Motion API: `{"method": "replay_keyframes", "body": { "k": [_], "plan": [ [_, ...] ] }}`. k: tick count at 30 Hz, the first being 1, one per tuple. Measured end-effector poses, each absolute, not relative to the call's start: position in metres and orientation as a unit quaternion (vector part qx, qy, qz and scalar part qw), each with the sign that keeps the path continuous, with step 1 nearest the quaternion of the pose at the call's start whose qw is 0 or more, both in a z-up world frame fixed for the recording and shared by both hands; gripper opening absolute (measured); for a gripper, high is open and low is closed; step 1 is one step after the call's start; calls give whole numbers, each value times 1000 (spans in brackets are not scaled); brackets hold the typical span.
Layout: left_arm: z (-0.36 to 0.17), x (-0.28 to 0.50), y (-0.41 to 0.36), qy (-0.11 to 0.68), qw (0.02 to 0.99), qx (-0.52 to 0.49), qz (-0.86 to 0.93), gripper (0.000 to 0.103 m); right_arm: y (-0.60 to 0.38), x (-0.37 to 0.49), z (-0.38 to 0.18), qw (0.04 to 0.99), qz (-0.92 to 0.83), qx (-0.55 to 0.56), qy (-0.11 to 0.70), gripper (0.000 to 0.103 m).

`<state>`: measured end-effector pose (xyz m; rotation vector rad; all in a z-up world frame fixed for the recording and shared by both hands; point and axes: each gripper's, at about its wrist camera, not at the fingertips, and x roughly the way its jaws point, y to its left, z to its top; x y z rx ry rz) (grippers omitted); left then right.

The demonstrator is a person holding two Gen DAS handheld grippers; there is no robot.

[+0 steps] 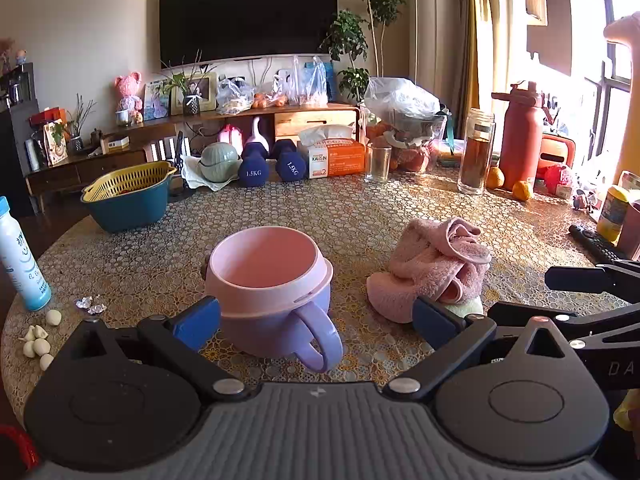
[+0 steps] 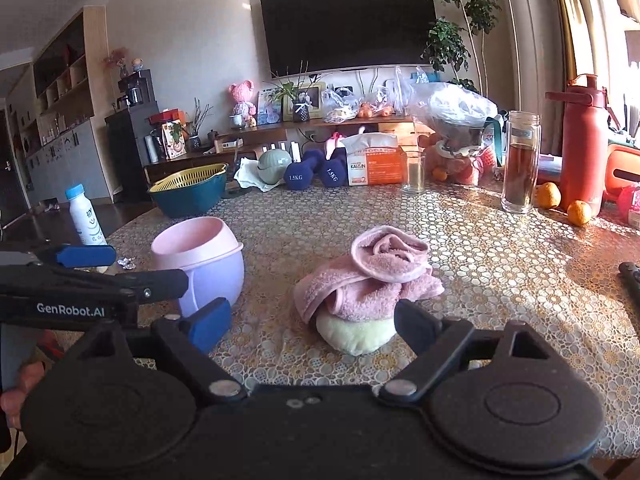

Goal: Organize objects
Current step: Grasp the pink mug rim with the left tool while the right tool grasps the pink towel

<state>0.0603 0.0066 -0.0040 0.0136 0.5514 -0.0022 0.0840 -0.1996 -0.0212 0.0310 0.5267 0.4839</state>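
Observation:
A pink-and-purple bowl with a purple handle [image 1: 272, 296] stands on the table, straight ahead of my left gripper [image 1: 316, 318], which is open with its fingers either side of the handle, not touching. The bowl also shows in the right wrist view [image 2: 200, 264]. A crumpled pink towel [image 2: 368, 276] lies on a pale green round pad [image 2: 356, 334]. My right gripper [image 2: 312, 322] is open, its fingers flanking the pad. The towel also shows in the left wrist view [image 1: 432, 268].
Garlic cloves [image 1: 38, 344] and foil scraps [image 1: 90, 304] lie at the left, by a white bottle [image 1: 20, 256]. A yellow colander in a teal bowl [image 1: 128, 196], dumbbells [image 1: 272, 164], tissue box [image 1: 336, 156], glass [image 1: 378, 164], tea jar [image 1: 476, 152], red flask [image 1: 522, 136], oranges and a remote [image 1: 596, 244] ring the table.

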Motion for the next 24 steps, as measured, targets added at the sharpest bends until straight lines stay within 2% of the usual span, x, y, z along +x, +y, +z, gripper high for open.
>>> {"method": "replay_keyframes", "body": {
  "k": [19, 24],
  "plan": [
    [-9, 104, 33, 272, 961, 28, 28, 103, -214, 155, -39, 941, 188, 5, 281, 88],
    [-7, 109, 43, 274, 961, 22, 36, 103, -226, 189, -34, 938, 170, 48, 297, 88]
  ]
}}
